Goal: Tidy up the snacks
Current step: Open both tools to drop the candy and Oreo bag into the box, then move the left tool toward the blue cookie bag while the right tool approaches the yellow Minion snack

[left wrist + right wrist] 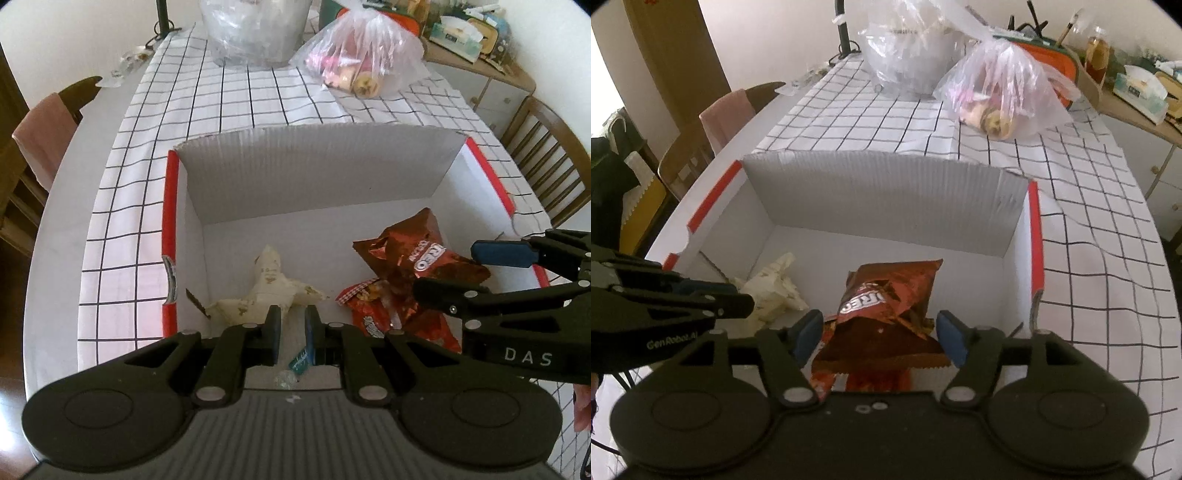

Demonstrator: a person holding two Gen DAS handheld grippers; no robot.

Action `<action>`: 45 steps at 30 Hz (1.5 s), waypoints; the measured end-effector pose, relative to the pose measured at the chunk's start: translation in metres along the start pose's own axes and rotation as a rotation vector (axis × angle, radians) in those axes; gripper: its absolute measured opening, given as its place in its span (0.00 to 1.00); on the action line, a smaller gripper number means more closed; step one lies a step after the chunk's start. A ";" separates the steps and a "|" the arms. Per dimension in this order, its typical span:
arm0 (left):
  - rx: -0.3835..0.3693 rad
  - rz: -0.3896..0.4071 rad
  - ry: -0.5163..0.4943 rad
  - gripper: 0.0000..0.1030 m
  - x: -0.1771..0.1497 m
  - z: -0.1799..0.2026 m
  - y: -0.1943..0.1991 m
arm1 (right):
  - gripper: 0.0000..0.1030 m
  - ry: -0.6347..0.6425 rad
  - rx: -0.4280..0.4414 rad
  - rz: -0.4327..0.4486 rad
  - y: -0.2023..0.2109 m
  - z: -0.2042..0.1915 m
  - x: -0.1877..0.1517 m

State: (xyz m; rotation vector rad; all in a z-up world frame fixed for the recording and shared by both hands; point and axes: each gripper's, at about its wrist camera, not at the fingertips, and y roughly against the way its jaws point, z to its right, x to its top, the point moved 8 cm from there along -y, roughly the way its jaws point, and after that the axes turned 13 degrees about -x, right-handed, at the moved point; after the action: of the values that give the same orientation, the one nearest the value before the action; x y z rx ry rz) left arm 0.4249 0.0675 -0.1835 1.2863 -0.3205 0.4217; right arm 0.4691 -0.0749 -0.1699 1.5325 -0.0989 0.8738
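Cardboard box, open-topped, red-edged, stood on the checked-cloth counter. Inside lay a brown Oreo snack bag, long axis running toward the far wall, over red snack packets; a cream wrapper lay left. Right claw was wide open, straddling the bag. Left claw was nearly closed, a teal-wrapped item at its fingers; grip uncertain.
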 end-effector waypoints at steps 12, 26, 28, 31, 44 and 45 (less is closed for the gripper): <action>-0.033 0.084 -0.032 0.13 -0.007 0.018 0.049 | 0.74 -0.022 -0.013 0.078 0.058 -0.004 -0.003; -0.080 0.167 -0.064 0.28 -0.031 0.035 0.105 | 0.85 -0.048 -0.026 0.174 0.126 -0.015 -0.018; -0.088 0.175 -0.075 0.29 -0.035 0.037 0.112 | 0.86 -0.051 -0.030 0.183 0.134 -0.017 -0.021; -0.094 0.192 -0.086 0.43 -0.042 0.040 0.123 | 0.91 -0.062 -0.029 0.195 0.146 -0.019 -0.026; -0.124 0.272 -0.106 0.69 -0.073 0.044 0.162 | 1.00 -0.100 -0.002 0.253 0.190 -0.030 -0.054; -0.127 0.274 -0.109 0.70 -0.077 0.045 0.164 | 1.00 -0.102 0.003 0.256 0.193 -0.031 -0.057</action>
State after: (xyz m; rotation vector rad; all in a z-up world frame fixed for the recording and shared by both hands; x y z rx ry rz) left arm 0.2798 0.0508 -0.0675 1.1468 -0.6107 0.5547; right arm 0.3102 -0.1086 -0.0479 1.5896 -0.3748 0.9957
